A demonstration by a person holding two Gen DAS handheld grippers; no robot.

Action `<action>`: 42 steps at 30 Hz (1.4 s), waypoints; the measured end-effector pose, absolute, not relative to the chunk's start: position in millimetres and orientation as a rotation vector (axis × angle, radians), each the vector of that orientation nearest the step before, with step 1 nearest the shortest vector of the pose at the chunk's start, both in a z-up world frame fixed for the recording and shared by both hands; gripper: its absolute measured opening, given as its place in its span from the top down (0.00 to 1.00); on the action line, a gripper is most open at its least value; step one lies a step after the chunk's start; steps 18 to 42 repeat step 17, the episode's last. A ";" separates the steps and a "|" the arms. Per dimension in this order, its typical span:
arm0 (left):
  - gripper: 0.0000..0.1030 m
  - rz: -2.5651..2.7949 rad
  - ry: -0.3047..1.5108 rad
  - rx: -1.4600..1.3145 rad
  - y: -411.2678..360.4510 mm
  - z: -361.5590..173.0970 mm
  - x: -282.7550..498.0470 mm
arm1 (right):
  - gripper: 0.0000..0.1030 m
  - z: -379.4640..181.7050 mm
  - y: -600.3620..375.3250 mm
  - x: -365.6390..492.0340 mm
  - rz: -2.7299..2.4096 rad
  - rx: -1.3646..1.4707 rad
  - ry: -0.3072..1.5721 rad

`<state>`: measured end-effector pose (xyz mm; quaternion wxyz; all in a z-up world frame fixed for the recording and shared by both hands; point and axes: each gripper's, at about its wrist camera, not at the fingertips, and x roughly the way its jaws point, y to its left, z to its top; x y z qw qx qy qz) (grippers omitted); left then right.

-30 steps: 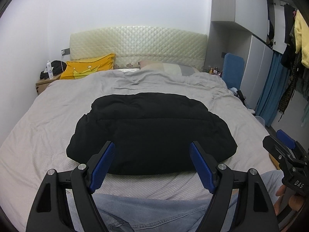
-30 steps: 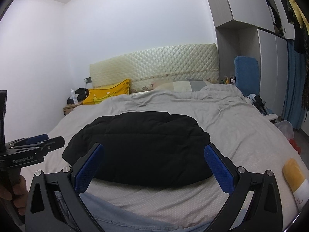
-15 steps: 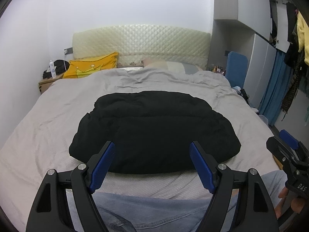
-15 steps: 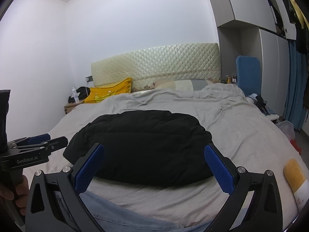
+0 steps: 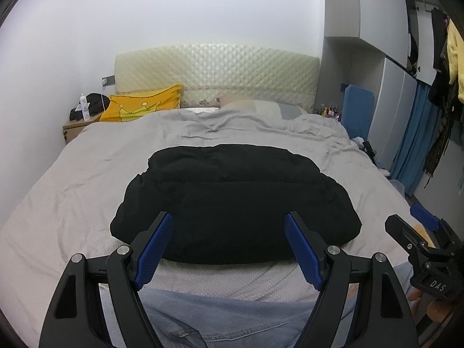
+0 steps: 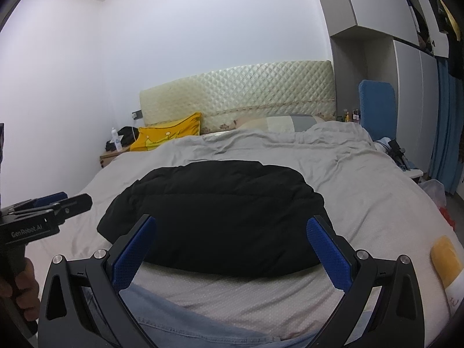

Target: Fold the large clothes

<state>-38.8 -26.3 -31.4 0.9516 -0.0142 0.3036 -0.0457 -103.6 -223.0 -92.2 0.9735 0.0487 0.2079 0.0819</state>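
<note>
- I had one black padded jacket (image 5: 235,203), puffy and quilted, lying in a folded bundle at the centre of the frame on the grey bed cover (image 5: 72,179), its near edge just beyond my fingertips.
- My left gripper (image 5: 229,246) stood wide open with nothing between its blue pads (image 5: 153,249), clear of the cloth.
- My right gripper (image 6: 232,246) was just as wide and equally empty — its blue pads (image 6: 327,255) hung short of the jacket.
- I judged the jacket soft and bulky, light for its size, likely slick-shelled and springy, so a fold might puff back open.
- I reckoned the best hold was at the two near corners of the bundle, lower left and lower right, pinching through shell and filling together.
- Counted: one jacket, two grippers, one yellow cushion (image 5: 145,110) at the upper left by the quilted cream headboard (image 5: 217,75) — and one pale pillow (image 6: 275,121).
</note>
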 end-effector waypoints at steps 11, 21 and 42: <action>0.22 -0.088 0.615 -0.029 -23.2 -32.1 -40.8 | 0.00 -91.2 -221.9 -106.2 0.162 0.093 0.419; 0.22 -0.088 0.604 -0.020 -25.2 -28.4 -44.9 | 0.00 -89.8 -222.8 -107.6 0.158 0.094 0.412; 0.22 -0.088 0.604 -0.020 -25.2 -28.4 -44.9 | 0.00 -89.8 -222.8 -107.6 0.158 0.094 0.412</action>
